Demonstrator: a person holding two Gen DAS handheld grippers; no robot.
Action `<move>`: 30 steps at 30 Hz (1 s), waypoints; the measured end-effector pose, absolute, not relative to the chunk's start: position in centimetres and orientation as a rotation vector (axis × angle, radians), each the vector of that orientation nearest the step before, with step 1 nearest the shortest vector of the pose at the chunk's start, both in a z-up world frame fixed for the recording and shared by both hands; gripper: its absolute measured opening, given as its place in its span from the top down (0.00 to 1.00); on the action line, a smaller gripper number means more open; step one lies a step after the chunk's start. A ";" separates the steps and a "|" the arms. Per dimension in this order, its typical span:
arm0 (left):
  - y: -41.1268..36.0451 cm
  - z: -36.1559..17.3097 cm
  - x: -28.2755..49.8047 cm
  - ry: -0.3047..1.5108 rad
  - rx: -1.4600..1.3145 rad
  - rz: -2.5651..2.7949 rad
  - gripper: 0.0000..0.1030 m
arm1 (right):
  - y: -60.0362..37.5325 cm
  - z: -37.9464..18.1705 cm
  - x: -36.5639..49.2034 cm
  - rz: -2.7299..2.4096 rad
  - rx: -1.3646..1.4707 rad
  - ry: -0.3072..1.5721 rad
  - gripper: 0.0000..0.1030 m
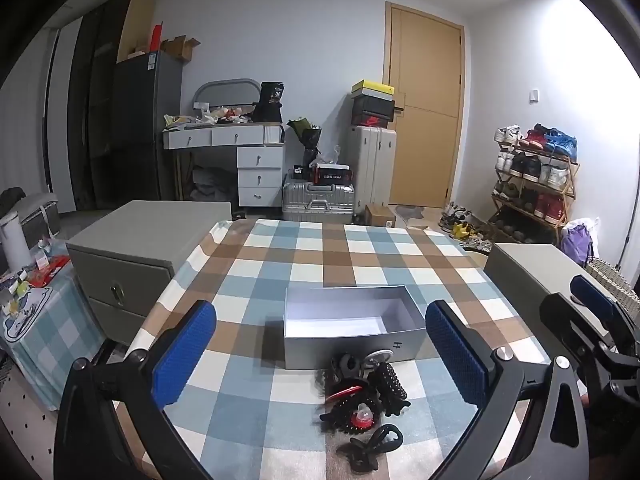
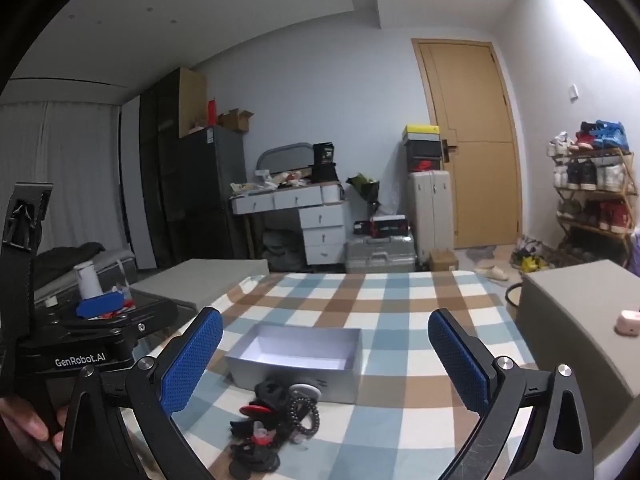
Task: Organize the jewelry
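Note:
A pile of black and red hair accessories and jewelry (image 1: 362, 396) lies on the checked tablecloth (image 1: 312, 264), just in front of an empty silver open-top box (image 1: 352, 330). The pile (image 2: 276, 420) and the box (image 2: 296, 360) also show in the right wrist view. My left gripper (image 1: 320, 356) is open and empty, hovering above the pile. My right gripper (image 2: 324, 360) is open and empty, also above the pile; one of its blue pads (image 1: 592, 300) shows at the right edge of the left wrist view. The left gripper's body (image 2: 80, 344) shows at left in the right wrist view.
A grey drawer cabinet (image 1: 132, 264) stands left of the table and a grey block (image 2: 580, 320) with a small pink object (image 2: 628, 322) stands to its right. Beyond are a desk, suitcases, a shoe rack (image 1: 536, 184) and a door.

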State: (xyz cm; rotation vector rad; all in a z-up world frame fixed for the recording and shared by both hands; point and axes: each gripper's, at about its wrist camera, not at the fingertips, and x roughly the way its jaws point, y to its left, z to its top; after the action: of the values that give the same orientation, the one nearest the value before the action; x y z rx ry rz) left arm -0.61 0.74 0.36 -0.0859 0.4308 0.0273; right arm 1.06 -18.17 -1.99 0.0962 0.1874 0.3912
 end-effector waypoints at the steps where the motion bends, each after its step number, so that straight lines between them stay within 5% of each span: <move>1: 0.8 0.4 -0.6 0.429 -0.087 0.025 0.01 | -18.1 -2.0 1.0 0.389 0.094 0.189 0.00; 30: 0.5 -0.4 -0.4 0.445 -0.083 0.024 0.01 | -18.7 -1.9 1.1 0.377 0.100 0.199 0.00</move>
State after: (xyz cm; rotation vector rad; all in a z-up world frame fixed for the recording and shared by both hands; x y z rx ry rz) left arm -0.41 0.45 -0.35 -0.0827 0.4450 0.0243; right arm 1.10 -18.66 -1.91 0.1002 0.1991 0.3774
